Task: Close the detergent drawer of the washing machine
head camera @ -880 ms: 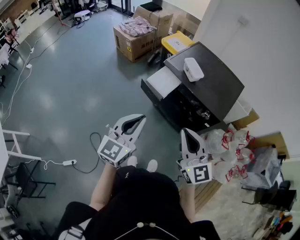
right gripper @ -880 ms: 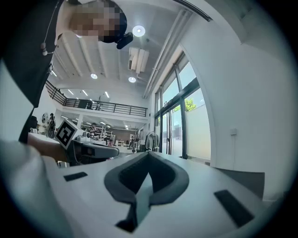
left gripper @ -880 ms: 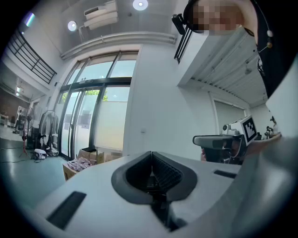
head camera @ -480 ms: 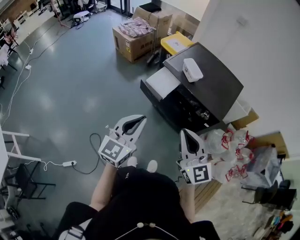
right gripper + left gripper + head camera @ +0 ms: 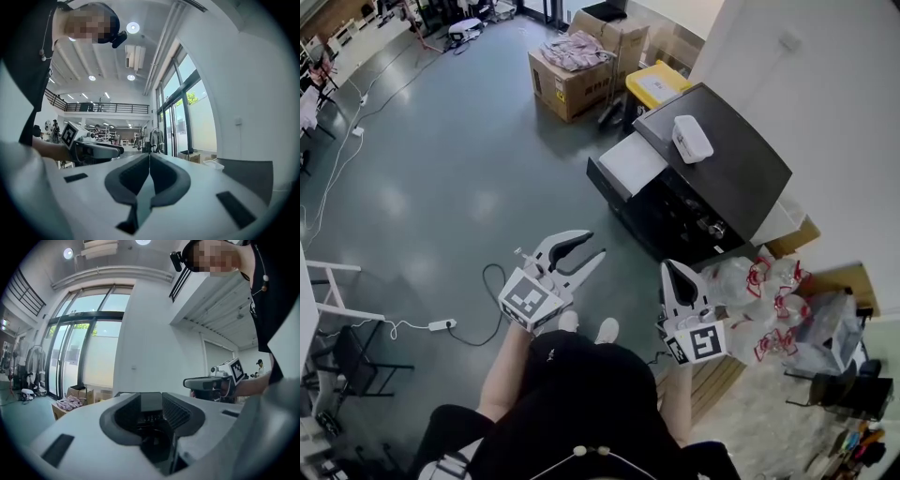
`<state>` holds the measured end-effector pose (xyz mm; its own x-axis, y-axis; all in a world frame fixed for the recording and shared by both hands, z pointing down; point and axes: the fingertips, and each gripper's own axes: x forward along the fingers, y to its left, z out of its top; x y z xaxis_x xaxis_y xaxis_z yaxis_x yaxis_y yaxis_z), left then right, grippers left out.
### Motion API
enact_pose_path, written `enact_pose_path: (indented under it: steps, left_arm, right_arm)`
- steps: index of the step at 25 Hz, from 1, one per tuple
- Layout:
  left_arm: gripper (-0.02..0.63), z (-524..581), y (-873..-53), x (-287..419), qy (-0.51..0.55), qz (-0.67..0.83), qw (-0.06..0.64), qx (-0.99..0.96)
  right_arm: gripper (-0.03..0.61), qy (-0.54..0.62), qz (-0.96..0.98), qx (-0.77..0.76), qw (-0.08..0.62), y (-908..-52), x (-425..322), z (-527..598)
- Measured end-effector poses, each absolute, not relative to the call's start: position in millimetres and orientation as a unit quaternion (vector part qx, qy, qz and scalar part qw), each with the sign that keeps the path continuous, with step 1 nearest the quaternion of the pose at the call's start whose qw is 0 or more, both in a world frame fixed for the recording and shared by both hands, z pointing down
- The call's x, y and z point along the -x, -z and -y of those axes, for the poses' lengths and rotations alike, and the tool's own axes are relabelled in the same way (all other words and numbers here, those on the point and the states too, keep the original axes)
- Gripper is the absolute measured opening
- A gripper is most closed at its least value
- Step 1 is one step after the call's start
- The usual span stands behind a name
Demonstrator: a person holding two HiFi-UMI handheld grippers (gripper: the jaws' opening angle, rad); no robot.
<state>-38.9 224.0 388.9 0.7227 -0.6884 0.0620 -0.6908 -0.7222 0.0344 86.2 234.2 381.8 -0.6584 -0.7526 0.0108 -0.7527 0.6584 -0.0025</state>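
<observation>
I hold both hands level, close before my body. My left claw [image 5: 589,246] stands wide and empty; my right claw [image 5: 676,269] is pressed together, holding nothing. Further ahead, well apart, the detergent drawer [image 5: 630,163] sticks out leftward from the washing machine [image 5: 733,173]. I judge my left claw nearer.

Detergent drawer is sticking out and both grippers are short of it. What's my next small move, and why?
Probably carry the left gripper forward toward the detergent drawer: it juts from the washing machine, and that gripper, open and empty, points that way but hangs well short of it.
</observation>
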Motion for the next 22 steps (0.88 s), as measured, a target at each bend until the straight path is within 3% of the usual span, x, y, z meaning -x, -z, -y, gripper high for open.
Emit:
enact_pose_path:
  steps: [7,22]
  left_arm:
    - [0.123,-220,-393,66,-0.017,0.382,0.004,-0.924]
    - [0.106,-176,-422,88,-0.028,0.376,0.019,-0.926]
  right_arm:
    - [0.005,-0.007,0.915,-0.399,0.055,-404,-56,-235]
    - [0.019,-0.022,0.915,-0.4,0.052,-427,-44,-206]
